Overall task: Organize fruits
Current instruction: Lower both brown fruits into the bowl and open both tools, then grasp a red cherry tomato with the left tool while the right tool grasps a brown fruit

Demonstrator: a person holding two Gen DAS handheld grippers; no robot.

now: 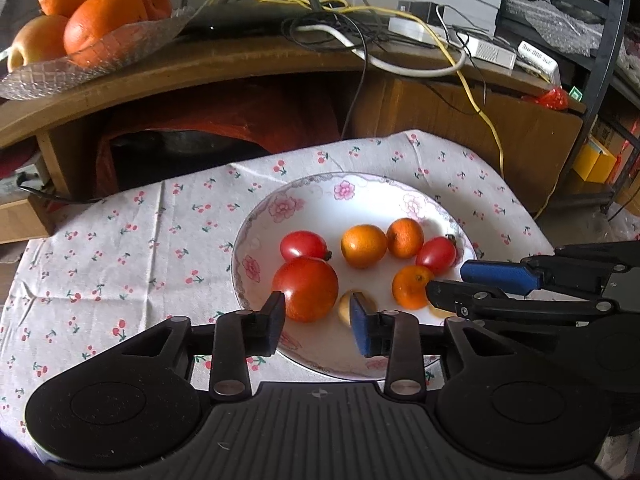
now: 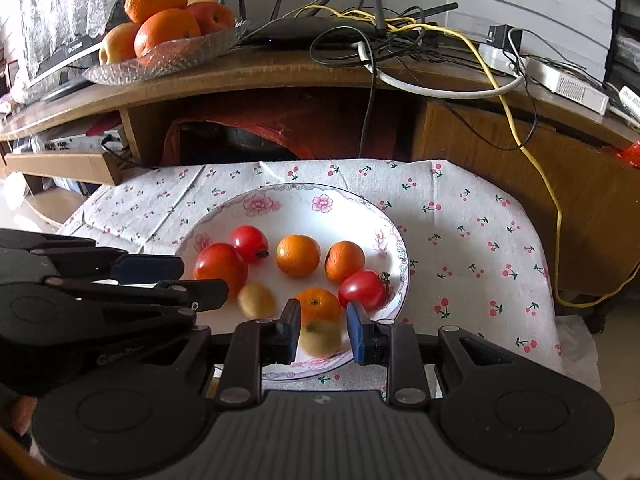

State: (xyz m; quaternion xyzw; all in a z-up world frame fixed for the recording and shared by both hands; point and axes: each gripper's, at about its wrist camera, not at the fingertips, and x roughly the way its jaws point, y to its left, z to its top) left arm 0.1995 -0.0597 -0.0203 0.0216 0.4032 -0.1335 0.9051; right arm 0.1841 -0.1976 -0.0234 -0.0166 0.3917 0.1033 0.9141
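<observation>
So I've got both grippers hovering over the near edge of the plate (image 2: 394,240), which sits on the cherry-print cloth (image 2: 472,248) covering the surface. My right gripper (image 2: 323,330) is open, with a blurry kiwi (image 2: 320,336) sitting in the gap between its pads; I can't tell if either pad is touching it, and nothing looks squeezed. My left gripper (image 1: 318,322) is open too, holding nothing, with its left pad just beside the big tomato (image 1: 306,288) and its right pad in front of a second kiwi (image 1: 345,307) that's mostly hidden in that view. In the right wrist view that second kiwi (image 2: 256,300) lies near the big tomato, just past the left gripper's fingertips. The rest of the plate: a small tomato (image 2: 250,243) touching the big one at the back left, two oranges (image 2: 298,255) side by side in the middle, a third orange (image 2: 320,304) closer to me, and another small tomato (image 2: 363,290) by the right rim. Behind all this there's a wooden shelf with a glass dish (image 2: 192,54) of bigger oranges and apples, plus a mess of cables (image 2: 400,32).
</observation>
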